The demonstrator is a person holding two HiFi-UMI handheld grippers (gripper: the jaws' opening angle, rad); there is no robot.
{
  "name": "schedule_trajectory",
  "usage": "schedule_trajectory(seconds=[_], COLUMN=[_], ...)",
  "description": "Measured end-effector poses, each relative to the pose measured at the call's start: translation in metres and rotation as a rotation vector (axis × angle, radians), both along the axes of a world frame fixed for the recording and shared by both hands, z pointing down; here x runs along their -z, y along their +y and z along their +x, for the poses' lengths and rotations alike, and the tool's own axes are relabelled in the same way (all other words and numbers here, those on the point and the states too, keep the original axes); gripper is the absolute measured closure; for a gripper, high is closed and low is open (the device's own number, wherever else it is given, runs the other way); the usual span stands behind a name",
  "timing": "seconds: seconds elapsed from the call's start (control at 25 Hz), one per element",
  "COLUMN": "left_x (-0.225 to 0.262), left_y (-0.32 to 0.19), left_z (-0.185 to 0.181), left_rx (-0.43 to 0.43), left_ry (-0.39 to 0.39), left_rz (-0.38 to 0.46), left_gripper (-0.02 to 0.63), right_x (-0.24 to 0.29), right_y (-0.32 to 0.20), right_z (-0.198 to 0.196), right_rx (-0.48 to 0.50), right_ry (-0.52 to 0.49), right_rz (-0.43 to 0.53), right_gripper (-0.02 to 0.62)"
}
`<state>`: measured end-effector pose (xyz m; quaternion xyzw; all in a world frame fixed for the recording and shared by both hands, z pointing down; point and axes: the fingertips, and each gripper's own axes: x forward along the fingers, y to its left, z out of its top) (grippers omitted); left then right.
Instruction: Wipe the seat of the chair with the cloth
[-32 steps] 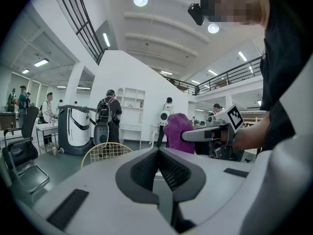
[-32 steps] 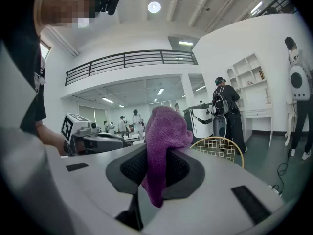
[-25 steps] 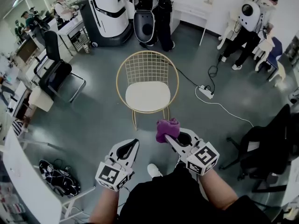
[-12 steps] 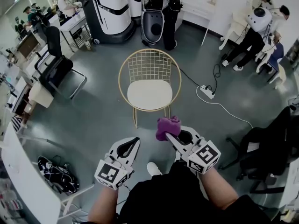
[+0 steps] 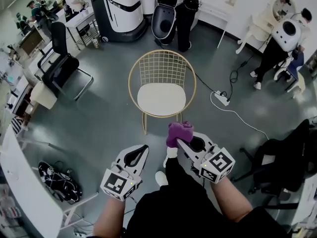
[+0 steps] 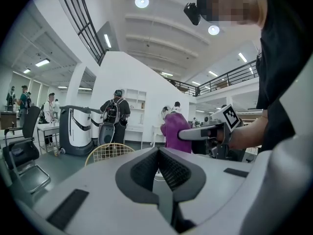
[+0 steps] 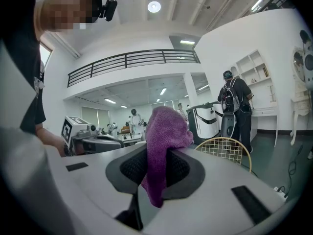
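Note:
A gold wire chair (image 5: 162, 73) with a round white seat (image 5: 161, 99) stands on the grey floor ahead of me. My right gripper (image 5: 179, 142) is shut on a bunched purple cloth (image 5: 178, 132) (image 7: 161, 141), held in the air just short of the chair's front edge. The chair's wire back (image 7: 226, 150) shows beyond the cloth in the right gripper view. My left gripper (image 5: 143, 150) is shut and holds nothing, low and to the left of the right one. From the left gripper view the cloth (image 6: 175, 131) and the chair back (image 6: 106, 152) are visible ahead.
A black office chair (image 5: 62, 66) stands at the left, and another black chair (image 5: 292, 157) at the right. A power strip (image 5: 221, 98) with a white cable lies right of the gold chair. Large white machines (image 5: 121, 11) and standing people are behind it. A black bag (image 5: 60, 182) lies lower left.
The view has shifted a little closer to the chair. Both grippers keep their pose, the right one still holding the cloth.

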<state>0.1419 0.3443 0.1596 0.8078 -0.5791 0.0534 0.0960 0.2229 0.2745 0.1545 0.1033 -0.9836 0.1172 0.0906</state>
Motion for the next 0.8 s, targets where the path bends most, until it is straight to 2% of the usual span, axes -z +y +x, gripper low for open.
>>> schedule_trajectory(seconds=[0.8], left_x=[-0.012], left_y=[-0.041], left_z=[-0.079], left_rx=[0.112], left_ry=[0.017], left_rz=[-0.031], left_gripper=[0.599], right_x=[-0.019], right_y=[-0.054], right_z=[-0.087], right_rx=[0.093], right_ry=[0.029], right_rz=[-0.052], right_gripper=[0.518])
